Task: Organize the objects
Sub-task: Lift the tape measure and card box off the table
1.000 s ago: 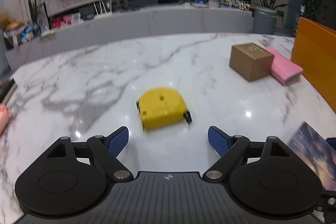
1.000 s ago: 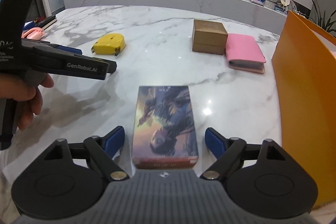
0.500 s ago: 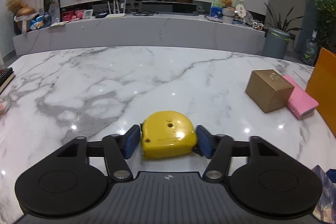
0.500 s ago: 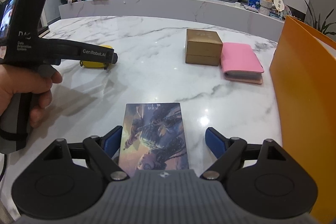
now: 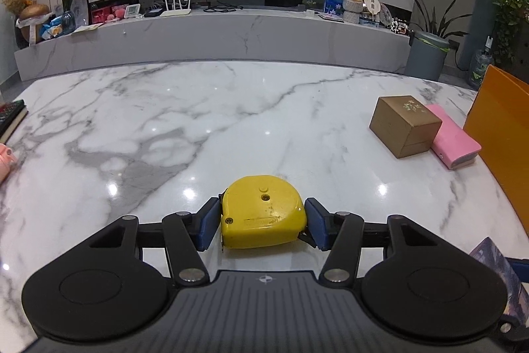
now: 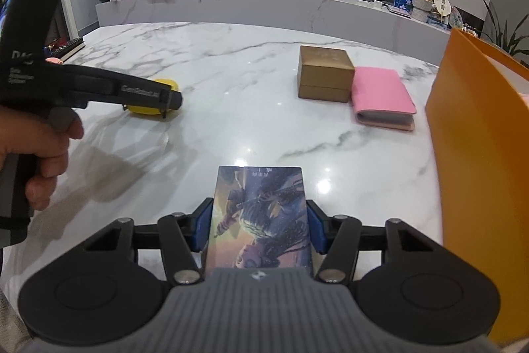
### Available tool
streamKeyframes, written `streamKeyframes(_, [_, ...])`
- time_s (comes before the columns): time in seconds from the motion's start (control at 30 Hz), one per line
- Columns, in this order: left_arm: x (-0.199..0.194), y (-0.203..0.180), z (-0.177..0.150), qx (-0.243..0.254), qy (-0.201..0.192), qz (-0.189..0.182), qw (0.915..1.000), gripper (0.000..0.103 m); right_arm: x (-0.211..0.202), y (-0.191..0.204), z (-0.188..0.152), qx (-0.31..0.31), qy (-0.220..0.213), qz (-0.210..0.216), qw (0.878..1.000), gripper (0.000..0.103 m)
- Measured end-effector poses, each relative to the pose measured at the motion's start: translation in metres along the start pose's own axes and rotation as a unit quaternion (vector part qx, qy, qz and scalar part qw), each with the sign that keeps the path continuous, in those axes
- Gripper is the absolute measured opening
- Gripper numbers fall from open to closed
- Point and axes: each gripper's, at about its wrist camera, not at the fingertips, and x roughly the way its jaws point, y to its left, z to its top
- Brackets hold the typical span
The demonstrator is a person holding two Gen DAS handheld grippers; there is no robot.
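step: both items are being gripped, a judgement | left gripper (image 5: 263,225): closed on the yellow tape measure (image 5: 263,210) lying on the marble table (image 5: 205,121) | right gripper (image 6: 259,229): jaws just closed on the picture box (image 6: 261,217) | next: lifting toward the orange bag (image 6: 479,154) is probably needed

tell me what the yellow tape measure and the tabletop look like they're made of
Tape measure: likely moulded plastic, smooth yellow shell, scuffed, with a screw in its face. Tabletop: marble or a marble-look slab, white with grey veins, polished enough to mirror the lights.
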Motion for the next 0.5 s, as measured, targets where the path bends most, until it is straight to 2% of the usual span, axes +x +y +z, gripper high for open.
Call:
streamKeyframes(0.2, [-0.02, -0.002, 0.007, 0.002, -0.011, -0.002, 0.9999, 0.064, -0.018, -0.003, 0.002, 0.009, -0.011, 0.0, 1.0, 0.059])
streamKeyframes(0.37, [-0.041, -0.001, 0.012, -0.025, -0.021, -0.011, 0.9994, 0.064, -0.03, -0.006, 0.007, 0.012, -0.024, 0.005, 1.0, 0.059])
streamKeyframes(0.5, [-0.059, -0.01, 0.014, -0.019, -0.033, -0.018, 0.9991, 0.064, -0.043, -0.008, 0.015, 0.01, -0.04, 0.013, 0.999, 0.059])
